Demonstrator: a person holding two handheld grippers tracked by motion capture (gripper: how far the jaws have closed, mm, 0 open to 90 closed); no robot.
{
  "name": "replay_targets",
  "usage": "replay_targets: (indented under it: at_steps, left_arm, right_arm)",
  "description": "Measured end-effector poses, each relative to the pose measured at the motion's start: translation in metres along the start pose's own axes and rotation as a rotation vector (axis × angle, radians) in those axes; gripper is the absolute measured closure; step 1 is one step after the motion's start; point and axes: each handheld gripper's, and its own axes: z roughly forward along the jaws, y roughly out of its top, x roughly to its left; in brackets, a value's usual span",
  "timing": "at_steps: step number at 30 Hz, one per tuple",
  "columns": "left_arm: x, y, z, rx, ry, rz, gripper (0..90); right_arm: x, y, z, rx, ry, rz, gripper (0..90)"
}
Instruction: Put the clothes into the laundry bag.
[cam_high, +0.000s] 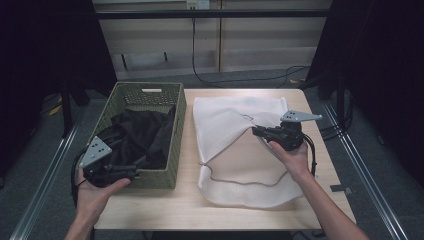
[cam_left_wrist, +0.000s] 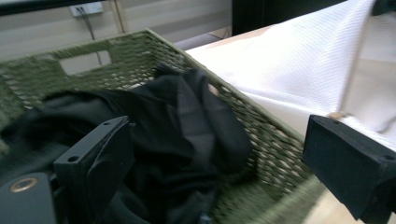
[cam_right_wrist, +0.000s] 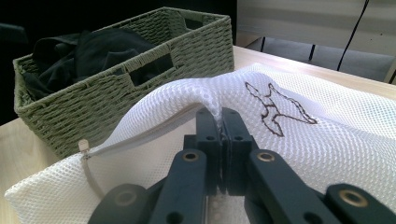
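At seven o'clock on the table, the left gripper hovers with jaws wide apart and empty over the near rim of the green woven basket, black clothing heaped inside. At three o'clock, the right gripper pinches the lifted edge of the white mesh laundry bag, jaws clamped tight on it.

A light wooden table sits on a grey floor, with black cables snaking behind it below pale wall panels and a wall socket.
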Motion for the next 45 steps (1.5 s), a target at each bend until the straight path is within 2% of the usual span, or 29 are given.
replay_targets:
  at_steps: [1,5,7,10,13,15,19,21,23,26,28,31,34,35,37,38,39,41,42,43,44,45]
  left_arm:
    - [0.0,0.0,0.0,0.0,0.0,0.0,8.4]
    - [0.02,0.011,0.007,0.019,0.009,-0.017,7.8]
    - [0.024,0.013,0.009,0.029,0.022,-0.015,7.8]
    - [0.042,0.02,0.014,0.065,0.032,-0.004,7.7]
    - [0.052,0.025,0.016,0.08,0.021,0.002,6.8]
    - [0.055,0.027,0.017,0.085,0.031,0.016,6.8]
    - [0.069,0.032,0.031,0.128,0.036,0.039,5.6]
    - [0.072,0.033,0.035,0.144,0.029,0.033,5.1]
    - [0.078,0.034,0.048,0.168,0.032,0.025,5.0]
    - [0.084,0.032,0.063,0.215,0.025,0.049,4.0]
    - [0.089,0.03,0.073,0.239,0.007,0.03,3.9]
    - [0.093,0.027,0.085,0.261,0.006,0.033,2.1]
    - [0.097,0.021,0.098,0.335,0.011,0.011,2.3]
    - [0.097,0.019,0.101,0.341,0.012,-0.004,2.3]
    - [0.1,0.017,0.103,0.359,-0.004,-0.01,1.5]
    - [0.104,0.012,0.108,0.375,-0.036,-0.052,1.1]
    - [0.104,0.012,0.108,0.375,-0.036,-0.052,0.5]
    - [0.104,0.006,0.116,0.41,-0.047,-0.061,0.1]
    - [0.101,0.005,0.118,0.402,-0.062,-0.082,0.0]
    - [0.101,0.005,0.119,0.417,-0.115,-0.089,0.0]
    - [0.098,0.003,0.122,0.42,-0.144,-0.078,0.0]
    - [0.098,0.003,0.122,0.42,-0.144,-0.078,0.0]
  right_arm:
    - [0.0,0.0,0.0,0.0,0.0,0.001,87.9]
    - [-0.001,0.0,0.0,0.004,0.001,0.0,87.9]
    - [-0.001,-0.001,0.001,0.005,-0.002,0.004,87.9]
    - [-0.001,-0.001,0.001,0.006,-0.002,0.005,87.9]
    - [-0.002,-0.002,0.001,0.008,-0.002,0.004,87.9]
    - [-0.003,-0.002,0.002,0.009,-0.002,0.006,87.9]
    - [-0.003,-0.003,0.003,0.014,-0.003,0.006,87.9]
    - [-0.004,-0.003,0.003,0.018,-0.004,0.006,87.9]
    - [-0.004,-0.003,0.004,0.017,-0.003,0.005,87.8]
    - [-0.004,-0.004,0.004,0.02,-0.005,0.006,87.9]
    - [-0.004,-0.004,0.005,0.022,-0.003,0.007,87.8]
    - [-0.004,-0.004,0.004,0.023,-0.004,0.008,87.8]
    - [-0.004,-0.004,0.004,0.021,-0.001,0.011,87.8]
    - [-0.005,-0.004,0.005,0.019,0.001,0.013,87.8]
    - [-0.005,-0.004,0.005,0.02,-0.001,0.013,87.8]
    - [-0.004,-0.005,0.005,0.022,-0.005,0.012,87.8]
    - [-0.004,-0.005,0.006,0.024,0.002,0.011,87.8]
    - [-0.004,-0.006,0.006,0.03,0.003,0.006,87.8]
    - [-0.004,-0.006,0.007,0.03,0.001,0.008,87.8]
    - [-0.004,-0.006,0.007,0.032,0.002,0.01,87.7]
    - [-0.004,-0.006,0.007,0.031,0.001,0.01,87.7]
    - [-0.003,-0.007,0.008,0.035,0.002,0.008,87.7]
